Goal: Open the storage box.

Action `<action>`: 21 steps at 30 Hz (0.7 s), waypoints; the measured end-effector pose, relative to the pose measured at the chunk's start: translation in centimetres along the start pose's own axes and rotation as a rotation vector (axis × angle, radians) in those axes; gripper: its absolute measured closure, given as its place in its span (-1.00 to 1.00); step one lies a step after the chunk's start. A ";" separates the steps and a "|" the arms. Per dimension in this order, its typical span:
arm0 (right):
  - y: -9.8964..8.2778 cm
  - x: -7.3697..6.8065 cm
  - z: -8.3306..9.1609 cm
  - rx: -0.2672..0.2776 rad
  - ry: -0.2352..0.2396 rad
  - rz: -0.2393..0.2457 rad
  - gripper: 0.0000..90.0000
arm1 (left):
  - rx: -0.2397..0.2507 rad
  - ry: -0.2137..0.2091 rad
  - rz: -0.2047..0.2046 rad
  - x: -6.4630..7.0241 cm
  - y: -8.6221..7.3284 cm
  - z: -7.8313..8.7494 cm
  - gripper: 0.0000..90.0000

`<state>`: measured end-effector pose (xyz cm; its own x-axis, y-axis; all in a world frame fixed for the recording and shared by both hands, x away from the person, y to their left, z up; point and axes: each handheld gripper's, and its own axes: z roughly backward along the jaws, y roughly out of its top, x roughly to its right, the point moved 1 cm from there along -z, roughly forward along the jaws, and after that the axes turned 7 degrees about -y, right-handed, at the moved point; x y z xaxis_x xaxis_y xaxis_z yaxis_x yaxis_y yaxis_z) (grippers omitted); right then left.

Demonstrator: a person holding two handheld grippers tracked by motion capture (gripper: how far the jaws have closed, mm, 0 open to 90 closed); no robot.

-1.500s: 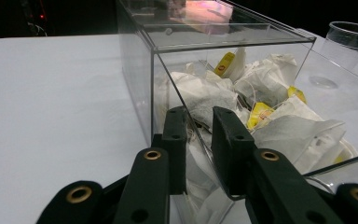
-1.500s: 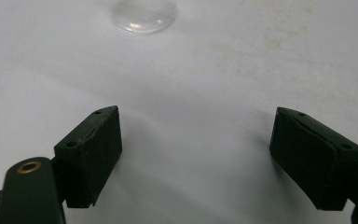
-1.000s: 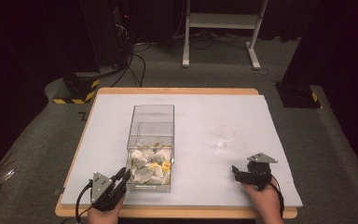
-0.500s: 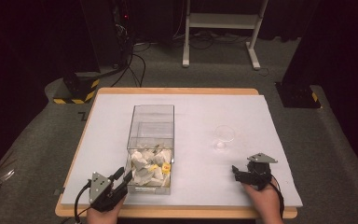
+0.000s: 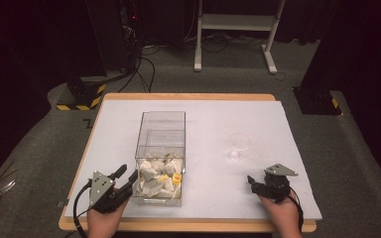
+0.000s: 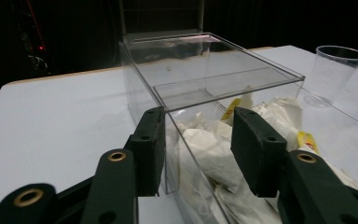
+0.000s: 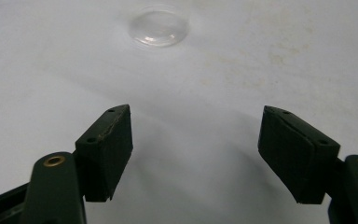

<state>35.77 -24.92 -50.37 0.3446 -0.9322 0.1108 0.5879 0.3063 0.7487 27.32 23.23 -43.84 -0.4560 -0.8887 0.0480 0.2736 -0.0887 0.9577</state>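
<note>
Left gripper (image 6: 196, 149) jaws apart, having just been opening; in the left gripper view they straddle the near corner of the clear plastic box (image 6: 214, 79), one pad outside the wall, the other over the contents, and neither pad presses on the wall. Box stands lengthwise on the white table cover (image 5: 203, 119), left of centre; its near end is filled with crumpled white tea-bag packets (image 5: 156, 176), some with yellow tags, and its far end looks bare. A clear flat panel lies across the top of the box toward its far part. In the high view the left gripper (image 5: 124, 181) sits at the box's near left corner, the hand (image 5: 104, 220) coming in from the bottom edge, cable trailing off the table's edge. Right gripper (image 7: 196, 154) jaws wide, having just been closing a little, with nothing between them, just bare white cover beneath. It hovers near the table's near right edge (image 5: 252, 182), well apart from the box. Clear plastic cup (image 5: 239, 147) stands upright between box and right gripper, farther up the table; it shows at the top of the right gripper view (image 7: 158, 27). Dark floor beyond, with white table legs (image 5: 233, 29).
</note>
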 end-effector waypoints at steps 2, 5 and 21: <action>0.1 -0.2 0.2 0.013 -0.003 0.016 -0.34 | 0.006 0.014 0.003 -0.7 0.0 -0.1 0.18; 0.5 -0.4 0.6 0.034 0.009 0.014 -0.33 | -0.007 0.036 0.027 -2.1 -0.3 -0.6 0.14; 2.4 -3.2 2.1 0.128 0.099 0.057 -0.22 | -0.213 0.082 0.039 -5.9 -4.1 -2.6 0.05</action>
<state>34.60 -21.63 -47.53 0.4486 -0.8886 0.0954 0.4693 0.3251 0.8211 31.14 27.66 -48.75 -0.3733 -0.9263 0.0521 0.4663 -0.1388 0.8737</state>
